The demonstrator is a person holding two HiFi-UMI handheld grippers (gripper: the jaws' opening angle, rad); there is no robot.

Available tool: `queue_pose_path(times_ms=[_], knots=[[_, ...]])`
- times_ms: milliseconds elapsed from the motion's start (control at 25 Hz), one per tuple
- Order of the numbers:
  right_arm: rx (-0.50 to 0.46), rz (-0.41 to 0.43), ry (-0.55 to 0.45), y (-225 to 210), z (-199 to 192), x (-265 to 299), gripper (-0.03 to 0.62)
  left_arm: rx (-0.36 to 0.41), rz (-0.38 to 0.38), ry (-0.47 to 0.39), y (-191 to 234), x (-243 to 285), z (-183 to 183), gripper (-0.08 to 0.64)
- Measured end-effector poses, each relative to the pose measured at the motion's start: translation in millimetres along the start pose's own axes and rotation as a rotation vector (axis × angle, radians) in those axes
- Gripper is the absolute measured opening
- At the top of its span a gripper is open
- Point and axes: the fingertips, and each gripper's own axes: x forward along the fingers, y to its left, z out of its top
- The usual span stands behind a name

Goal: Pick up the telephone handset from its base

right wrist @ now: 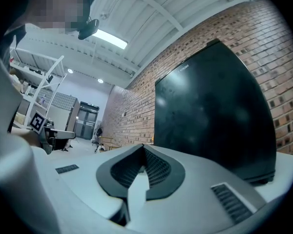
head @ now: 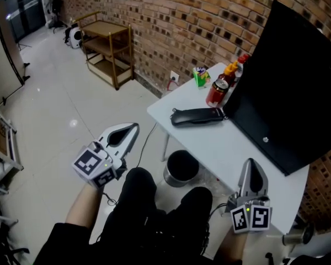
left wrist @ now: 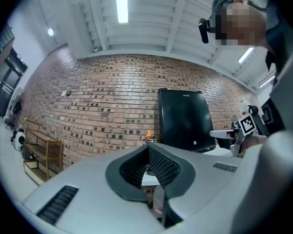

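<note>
The black telephone handset (head: 196, 116) lies on its base near the left end of the white table (head: 231, 148). My left gripper (head: 134, 128) is shut and empty. It hangs over the floor to the left of the table, pointing toward the table's corner, well short of the phone. My right gripper (head: 250, 163) is also shut and empty, above the table's near edge, right of the phone and apart from it. In the left gripper view the jaws (left wrist: 147, 147) meet at their tips, and so do they in the right gripper view (right wrist: 143, 147).
A large black screen (head: 292, 87) leans against the brick wall behind the phone. A red can (head: 217, 91), sauce bottles (head: 234, 69) and a green box (head: 200, 76) stand at the table's far corner. A black bin (head: 182, 167) sits under the table. A wooden shelf (head: 107, 48) stands far left.
</note>
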Motion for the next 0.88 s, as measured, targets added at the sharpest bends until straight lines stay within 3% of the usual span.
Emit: queue_pose_path(times_ms=[280, 640, 760, 880], knots=[[-0.002, -0.048, 0.012, -12, -4, -9, 0.011, 0.027, -0.138, 0.030, -14, 46, 0, 0.000], [-0.016, -0.137, 0.038, -30, -6, -46, 0.011, -0.004, -0.308, 0.068, -47, 112, 2, 0.000], [-0.020, -0.136, 0.055, -35, -5, -53, 0.010, -0.036, -0.317, 0.074, -53, 122, 4, 0.000], [-0.014, -0.128, 0.063, -42, -7, -57, 0.011, -0.012, -0.332, 0.084, -62, 130, -1, 0.000]])
